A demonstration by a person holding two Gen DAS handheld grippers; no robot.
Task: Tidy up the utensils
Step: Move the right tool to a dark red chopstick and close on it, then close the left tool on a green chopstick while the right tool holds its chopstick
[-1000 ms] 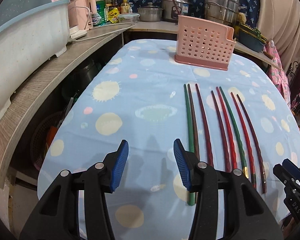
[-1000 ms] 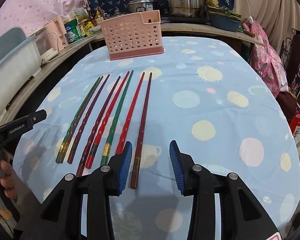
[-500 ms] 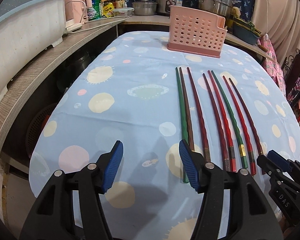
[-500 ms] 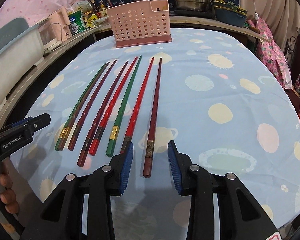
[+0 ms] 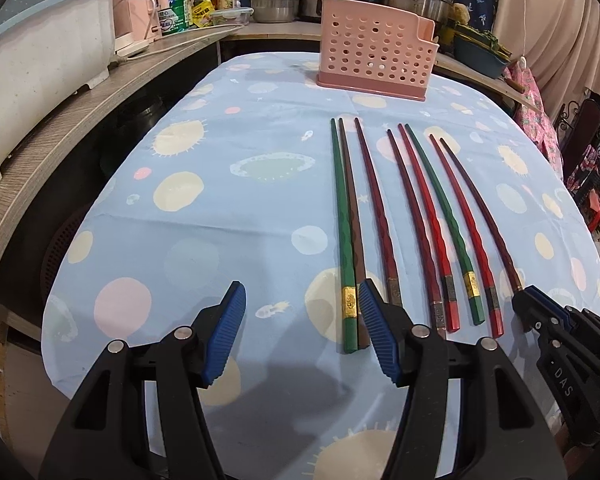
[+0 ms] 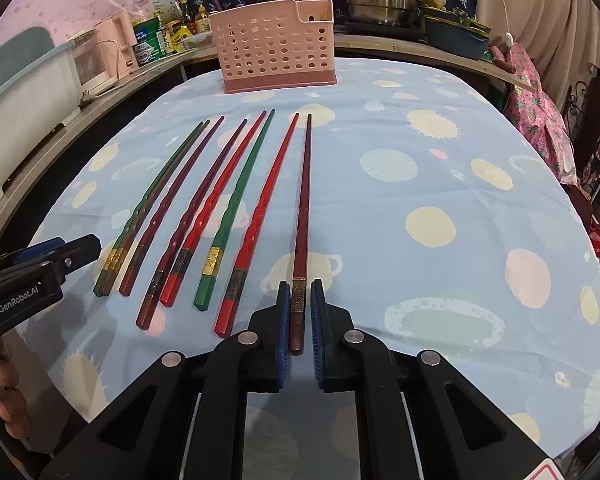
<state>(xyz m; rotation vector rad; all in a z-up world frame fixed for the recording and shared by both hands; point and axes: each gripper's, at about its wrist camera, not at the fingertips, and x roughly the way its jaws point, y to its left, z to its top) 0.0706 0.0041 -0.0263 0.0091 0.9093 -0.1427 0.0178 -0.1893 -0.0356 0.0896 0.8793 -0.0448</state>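
The left gripper [image 5: 300,322] hangs over the near edge of a spotted blue tablecloth [image 5: 220,184], jaws apart, its right pad beside a green chopstick [image 5: 342,220]. More chopsticks [image 5: 432,216] lie in a row to the right. A pink basket [image 5: 374,56] stands far. The right gripper [image 5: 536,310] pokes in near right.

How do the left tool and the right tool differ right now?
The left tool stands open with nothing between its pads; the right tool has just closed onto the dark brown chopstick. The left tool sits by the green chopstick at one end of the row; the right tool is at the other end. Both have blue pads and point down at the blue tablecloth.
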